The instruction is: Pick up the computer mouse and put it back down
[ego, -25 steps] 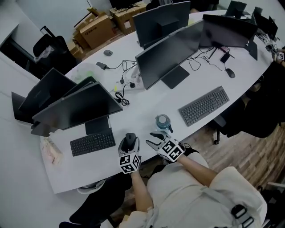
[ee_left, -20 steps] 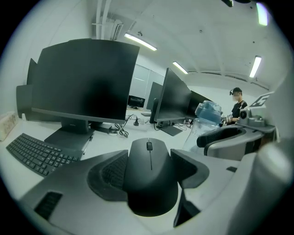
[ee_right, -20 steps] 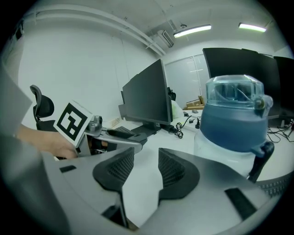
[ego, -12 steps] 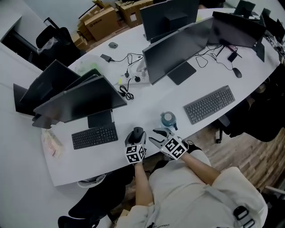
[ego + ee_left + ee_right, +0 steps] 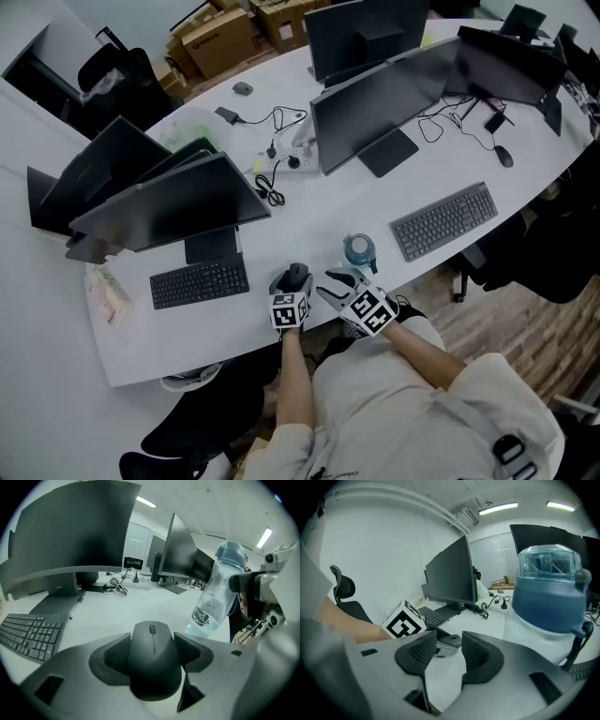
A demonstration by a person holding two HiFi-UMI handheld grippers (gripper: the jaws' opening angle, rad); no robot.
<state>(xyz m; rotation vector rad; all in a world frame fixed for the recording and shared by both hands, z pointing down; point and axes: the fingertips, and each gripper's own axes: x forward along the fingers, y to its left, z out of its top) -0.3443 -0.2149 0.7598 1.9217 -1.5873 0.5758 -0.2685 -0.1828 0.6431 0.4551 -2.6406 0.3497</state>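
Black mouse (image 5: 153,663) sits clamped in the down-tilted left gripper (image 5: 295,278).

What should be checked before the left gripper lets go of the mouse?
1. Left gripper shut on mouse: ok.
2. Mouse underside resting on table: cannot tell.
3. Table surface ahead of mouse bare: ok.
4. Water bottle upright and apart from mouse: ok.
5. Right gripper open, holding nothing: ok.
6. Keyboard apart from mouse: ok.
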